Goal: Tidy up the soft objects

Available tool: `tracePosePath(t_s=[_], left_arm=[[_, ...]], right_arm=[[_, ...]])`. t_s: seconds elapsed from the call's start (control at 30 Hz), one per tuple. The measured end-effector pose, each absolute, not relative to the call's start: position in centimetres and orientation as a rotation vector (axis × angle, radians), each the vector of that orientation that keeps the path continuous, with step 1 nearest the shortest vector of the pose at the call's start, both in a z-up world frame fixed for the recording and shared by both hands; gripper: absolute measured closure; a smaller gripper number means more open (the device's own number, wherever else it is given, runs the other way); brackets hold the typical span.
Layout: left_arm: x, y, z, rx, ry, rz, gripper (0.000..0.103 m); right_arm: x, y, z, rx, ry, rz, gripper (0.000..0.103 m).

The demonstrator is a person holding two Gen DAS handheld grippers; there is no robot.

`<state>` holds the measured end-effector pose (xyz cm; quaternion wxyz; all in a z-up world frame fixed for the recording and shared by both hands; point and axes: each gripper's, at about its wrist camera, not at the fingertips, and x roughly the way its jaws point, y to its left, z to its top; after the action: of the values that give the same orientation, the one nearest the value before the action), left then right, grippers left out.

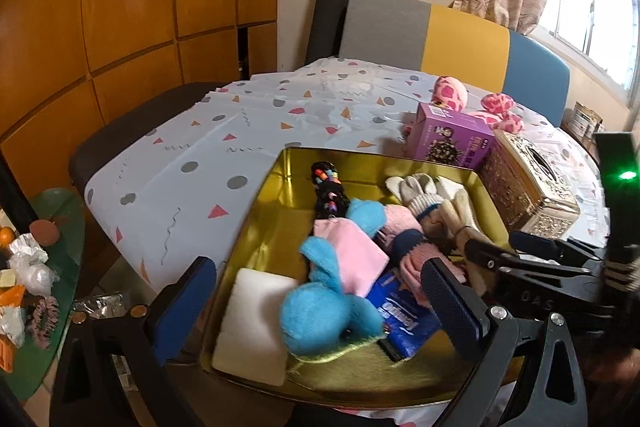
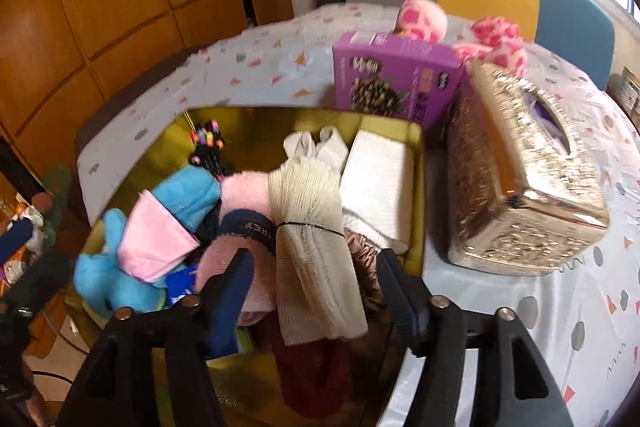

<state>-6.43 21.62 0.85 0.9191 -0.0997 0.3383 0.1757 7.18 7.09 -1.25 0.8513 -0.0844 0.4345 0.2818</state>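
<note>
A gold tin tray [image 1: 276, 195] holds soft things: a blue plush toy [image 1: 320, 311], a pink cloth [image 1: 352, 255], a white sponge [image 1: 252, 327], beige gloves [image 1: 424, 195], a black beaded item [image 1: 328, 191]. My left gripper [image 1: 316, 311] is open, its fingers either side of the blue plush above the tray's near end. My right gripper [image 2: 316, 291] is open over the tray [image 2: 256, 123], its fingers either side of a beige rolled cloth [image 2: 316, 239] bound with a black band. A pink spotted plush [image 2: 424, 17] lies behind the boxes.
A purple box [image 2: 396, 79] and a gold tissue box [image 2: 516, 167] stand right of the tray on the patterned tablecloth [image 1: 200, 147]. A chair back [image 1: 440, 35] is behind the table. A green side table [image 1: 48, 267] with clutter is at left.
</note>
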Motion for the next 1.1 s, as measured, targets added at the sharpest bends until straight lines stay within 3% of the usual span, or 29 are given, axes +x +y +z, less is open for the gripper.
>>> tracePosePath(t_s=[0.57, 1.1], left_arm=[[-7.8, 18.3, 0.7, -0.156, 0.671, 0.388, 0.0], [-7.8, 18.0, 0.6, -0.159, 0.68, 0.38, 0.0]], right_arm=[[2.2, 1.7, 1.0, -0.109, 0.77, 0.407, 0.037], [2.0, 1.3, 0.8, -0.105, 0.764, 0.388, 0.037]])
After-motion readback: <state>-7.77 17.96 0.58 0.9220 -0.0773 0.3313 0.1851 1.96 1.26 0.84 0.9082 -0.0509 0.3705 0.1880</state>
